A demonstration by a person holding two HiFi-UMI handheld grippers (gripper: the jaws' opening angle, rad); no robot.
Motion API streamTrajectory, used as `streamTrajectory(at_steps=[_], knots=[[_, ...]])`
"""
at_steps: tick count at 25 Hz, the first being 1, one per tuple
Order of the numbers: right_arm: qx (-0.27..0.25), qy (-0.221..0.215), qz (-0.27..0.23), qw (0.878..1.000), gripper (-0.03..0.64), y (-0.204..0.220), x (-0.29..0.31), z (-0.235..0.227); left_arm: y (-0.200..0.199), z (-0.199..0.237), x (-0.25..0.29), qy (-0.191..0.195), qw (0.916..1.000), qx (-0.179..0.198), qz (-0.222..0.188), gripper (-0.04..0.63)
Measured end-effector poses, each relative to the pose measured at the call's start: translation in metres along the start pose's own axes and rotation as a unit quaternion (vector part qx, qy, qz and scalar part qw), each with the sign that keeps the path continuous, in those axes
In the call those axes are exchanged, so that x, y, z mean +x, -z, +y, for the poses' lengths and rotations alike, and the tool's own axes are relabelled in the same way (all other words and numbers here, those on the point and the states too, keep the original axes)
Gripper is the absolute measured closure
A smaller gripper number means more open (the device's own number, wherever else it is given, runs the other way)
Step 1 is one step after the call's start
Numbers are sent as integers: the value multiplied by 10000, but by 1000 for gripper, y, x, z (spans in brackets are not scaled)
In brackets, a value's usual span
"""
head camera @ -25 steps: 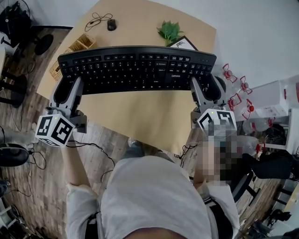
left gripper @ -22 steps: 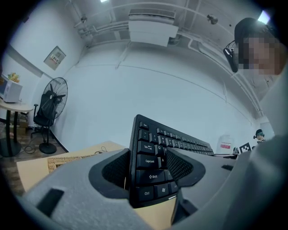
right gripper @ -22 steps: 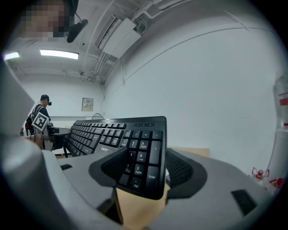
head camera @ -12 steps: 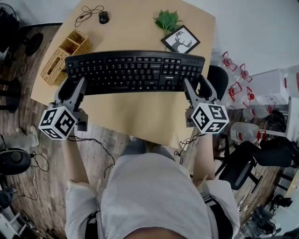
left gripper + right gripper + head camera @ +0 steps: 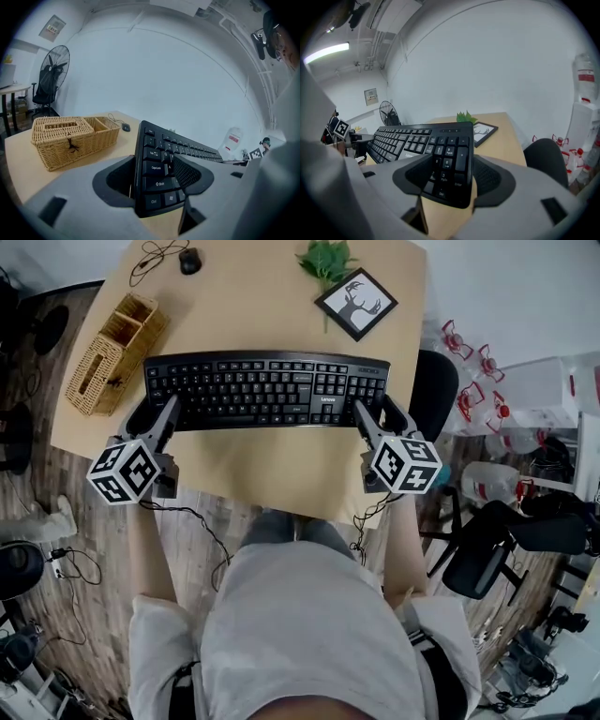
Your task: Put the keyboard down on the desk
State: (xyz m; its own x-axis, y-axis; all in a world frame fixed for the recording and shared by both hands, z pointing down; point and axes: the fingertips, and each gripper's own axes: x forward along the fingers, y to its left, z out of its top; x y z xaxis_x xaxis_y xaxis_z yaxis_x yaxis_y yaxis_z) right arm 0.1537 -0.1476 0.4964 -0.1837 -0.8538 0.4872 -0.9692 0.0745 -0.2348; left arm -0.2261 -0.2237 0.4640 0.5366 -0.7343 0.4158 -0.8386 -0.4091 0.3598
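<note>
Left gripper [image 5: 156, 416] [image 5: 157, 180]: jaws closed on the left short end of the keyboard [image 5: 267, 390], one jaw over the keys near Caps Lock and Shift, the other under the casing. Right gripper [image 5: 378, 414] [image 5: 449, 176]: jaws closed on the right short end of the keyboard, clamping the number-pad corner from above and below. Each gripper's marker cube sits on the person's side of the keyboard.

Keyboard: black, full-size, held level between the two grippers, long axis across the desk [image 5: 272, 470], over the desk's middle. Whether its underside touches the desk cannot be told; the left gripper view shows it tilted relative to that gripper.

Items located from the keyboard:
- Wicker basket [image 5: 111, 354]: beyond its left end, near, not touching.
- Mouse [image 5: 189, 261] with cable: well beyond its far edge, toward the left.
- Picture frame [image 5: 355, 304]: beyond its far edge, toward the right, lying flat.
- Plant [image 5: 325, 259]: beyond the frame, further from the keyboard.
- Black chair [image 5: 433, 390]: off the desk, beside its right end.
</note>
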Motion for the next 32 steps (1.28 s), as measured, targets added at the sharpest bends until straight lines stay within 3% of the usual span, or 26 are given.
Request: streamTrajectory(at_steps=[17,32], knots=[[462,179,1072,9930,368,81,40,-27,76,31,51,-114,9937,-391,1045,341],[495,315,1503,9869,368,102,51,-32,110,47,68,-235,9855,-753,1502,341]])
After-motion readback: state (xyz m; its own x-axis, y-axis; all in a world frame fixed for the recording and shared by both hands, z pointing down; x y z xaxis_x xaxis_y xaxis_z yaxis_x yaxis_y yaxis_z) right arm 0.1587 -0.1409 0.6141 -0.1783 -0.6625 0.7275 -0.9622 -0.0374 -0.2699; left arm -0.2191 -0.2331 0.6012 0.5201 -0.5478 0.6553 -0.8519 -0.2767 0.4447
